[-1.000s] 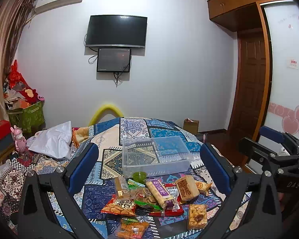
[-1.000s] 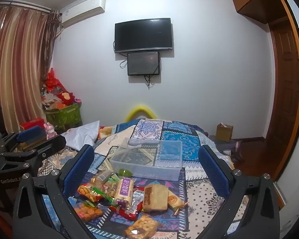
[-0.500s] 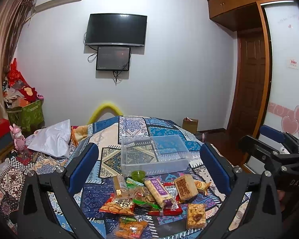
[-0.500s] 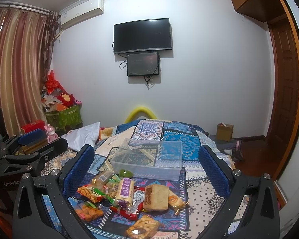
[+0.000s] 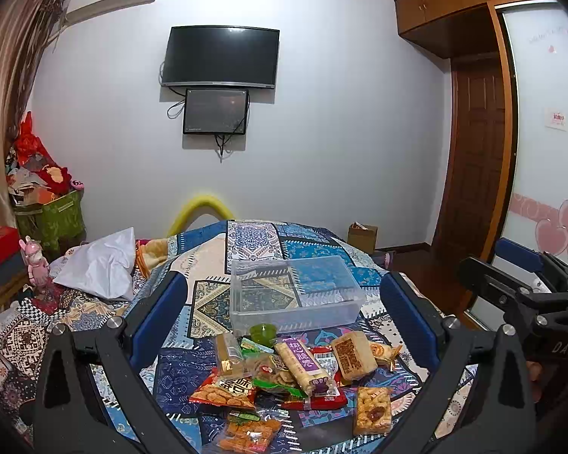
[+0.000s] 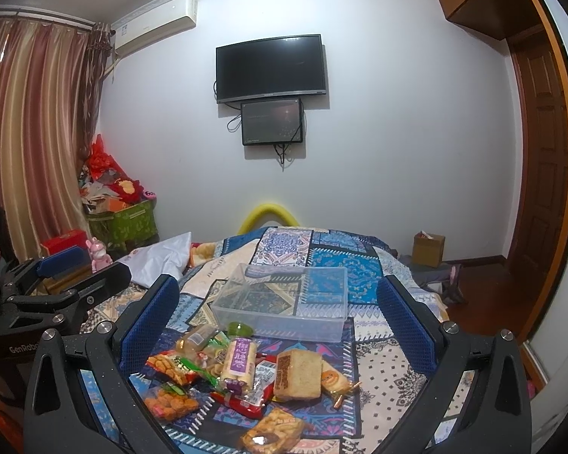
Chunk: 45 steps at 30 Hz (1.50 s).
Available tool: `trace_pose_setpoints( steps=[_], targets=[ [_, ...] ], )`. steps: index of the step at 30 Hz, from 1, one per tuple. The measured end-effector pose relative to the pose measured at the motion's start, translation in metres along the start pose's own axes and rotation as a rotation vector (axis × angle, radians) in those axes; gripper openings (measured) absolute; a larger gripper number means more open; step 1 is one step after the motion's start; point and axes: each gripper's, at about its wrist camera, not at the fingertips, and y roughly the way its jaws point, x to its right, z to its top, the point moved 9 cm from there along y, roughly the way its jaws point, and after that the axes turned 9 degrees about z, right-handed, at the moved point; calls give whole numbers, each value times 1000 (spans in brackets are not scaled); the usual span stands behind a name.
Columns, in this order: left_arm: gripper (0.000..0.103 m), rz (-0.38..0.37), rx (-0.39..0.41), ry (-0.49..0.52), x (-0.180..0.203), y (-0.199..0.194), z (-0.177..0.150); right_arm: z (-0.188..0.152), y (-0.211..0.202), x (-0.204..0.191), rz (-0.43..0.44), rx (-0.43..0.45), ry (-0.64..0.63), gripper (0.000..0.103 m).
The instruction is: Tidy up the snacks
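Clear plastic bin [image 5: 295, 295] seemingly empty; snack pile [image 5: 291, 370] overlapping, labels unreadable.

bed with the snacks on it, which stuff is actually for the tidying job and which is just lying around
For the job:
- clear plastic bin, nothing in it
- snack packets piled in front of it
- left hand-held gripper and right hand-held gripper, both open and holding nothing

Just lying about:
- white pillow
- green storage box
- pink toy figure
- cardboard box
- wall TV

Patchwork bed [image 5: 208, 261] carries clear bin [image 5: 295, 295], snack packets [image 5: 299, 367].
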Motion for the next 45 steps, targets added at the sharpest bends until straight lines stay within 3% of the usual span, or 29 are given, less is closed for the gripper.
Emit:
trace_pose_setpoints(
  steps=[34,41,45],
  targets=[
    [103,-3,-24,15,2,8,-4,-7,7,0,18,-13,15,103],
    [103,-6,-75,6,-2,28,-16,-20,28,7,27,-65,20,103],
    [103,43,-120,21,-9,49,-30,-40,47,19,33,-133,43,103]
  ],
)
